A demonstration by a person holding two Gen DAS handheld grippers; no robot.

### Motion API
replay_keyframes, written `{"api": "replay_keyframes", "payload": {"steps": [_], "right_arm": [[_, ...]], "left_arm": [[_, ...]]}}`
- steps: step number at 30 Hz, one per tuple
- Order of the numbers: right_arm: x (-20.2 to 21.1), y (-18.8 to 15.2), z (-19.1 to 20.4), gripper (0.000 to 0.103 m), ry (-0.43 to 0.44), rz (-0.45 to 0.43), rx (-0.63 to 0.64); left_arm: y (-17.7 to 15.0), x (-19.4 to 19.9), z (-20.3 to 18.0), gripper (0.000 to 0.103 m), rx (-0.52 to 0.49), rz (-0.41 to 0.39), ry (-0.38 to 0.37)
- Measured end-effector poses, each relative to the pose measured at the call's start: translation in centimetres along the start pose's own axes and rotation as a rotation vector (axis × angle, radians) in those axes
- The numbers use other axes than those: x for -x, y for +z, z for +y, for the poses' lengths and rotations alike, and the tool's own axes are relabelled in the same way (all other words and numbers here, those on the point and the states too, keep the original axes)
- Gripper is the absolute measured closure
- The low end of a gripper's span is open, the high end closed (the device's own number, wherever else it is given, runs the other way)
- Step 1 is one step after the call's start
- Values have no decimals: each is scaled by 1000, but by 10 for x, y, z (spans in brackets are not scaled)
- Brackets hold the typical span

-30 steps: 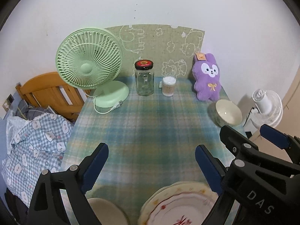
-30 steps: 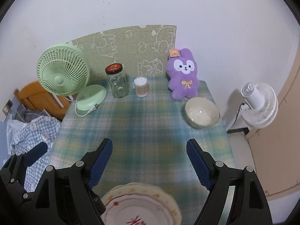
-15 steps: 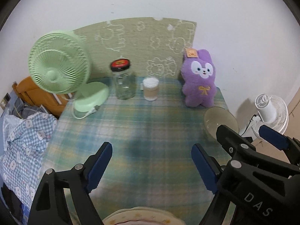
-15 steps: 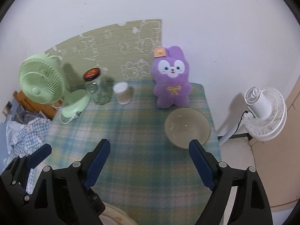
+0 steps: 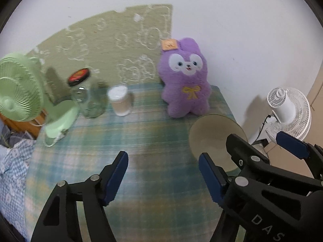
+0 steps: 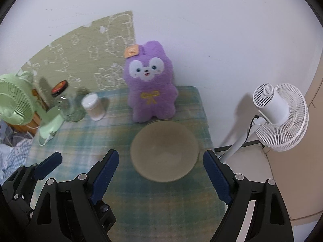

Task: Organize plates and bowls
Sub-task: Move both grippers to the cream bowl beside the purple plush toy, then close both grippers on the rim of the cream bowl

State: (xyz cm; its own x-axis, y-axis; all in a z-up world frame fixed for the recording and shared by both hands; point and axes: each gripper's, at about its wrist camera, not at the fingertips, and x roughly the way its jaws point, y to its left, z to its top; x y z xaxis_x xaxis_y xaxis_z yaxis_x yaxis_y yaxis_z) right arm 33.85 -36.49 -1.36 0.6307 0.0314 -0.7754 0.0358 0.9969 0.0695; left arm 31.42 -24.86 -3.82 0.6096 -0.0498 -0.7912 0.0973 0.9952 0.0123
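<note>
A cream bowl stands upright on the plaid tablecloth near the table's right edge, in front of the purple plush rabbit. My right gripper is open and empty, its blue pads either side of the bowl's near rim, just short of it. My left gripper is open and empty over the cloth, left of the bowl. The right gripper's fingers partly hide the bowl in the left wrist view. No plates are in view.
A green desk fan, a glass jar with a red-black lid and a cotton-swab cup stand at the back left. A white floor fan stands off the table's right edge. A checked cloth lies at the left.
Both grippers have moved forward and right toward the bowl. The stacked plates at the near edge have dropped out of view. The bowl now sits between the right gripper's open fingers.
</note>
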Motion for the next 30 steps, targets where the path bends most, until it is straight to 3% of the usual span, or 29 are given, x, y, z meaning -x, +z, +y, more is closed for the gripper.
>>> {"api": "replay_keyframes", "payload": {"steps": [4,8,16,20,30], "right_arm": [[-21,2,-11,16,-22,-3,7],[-40,5,-22,24,-36,1,-1],[-76,9,-44,41,-53,36,-57],[-90,8,-50,44,-48,59,-69],[-113,7,-58,76,-49,104,-84]], "left_arm": [[3,-23,-13,34,2,2,5],[8,-47,-24,39,-2,28,-14],[15,-84,-35,60,-7,76,-10],[15,-97,-38,70,-16,96,-9],[11,-112,-42,92,-33,125,-20]]}}
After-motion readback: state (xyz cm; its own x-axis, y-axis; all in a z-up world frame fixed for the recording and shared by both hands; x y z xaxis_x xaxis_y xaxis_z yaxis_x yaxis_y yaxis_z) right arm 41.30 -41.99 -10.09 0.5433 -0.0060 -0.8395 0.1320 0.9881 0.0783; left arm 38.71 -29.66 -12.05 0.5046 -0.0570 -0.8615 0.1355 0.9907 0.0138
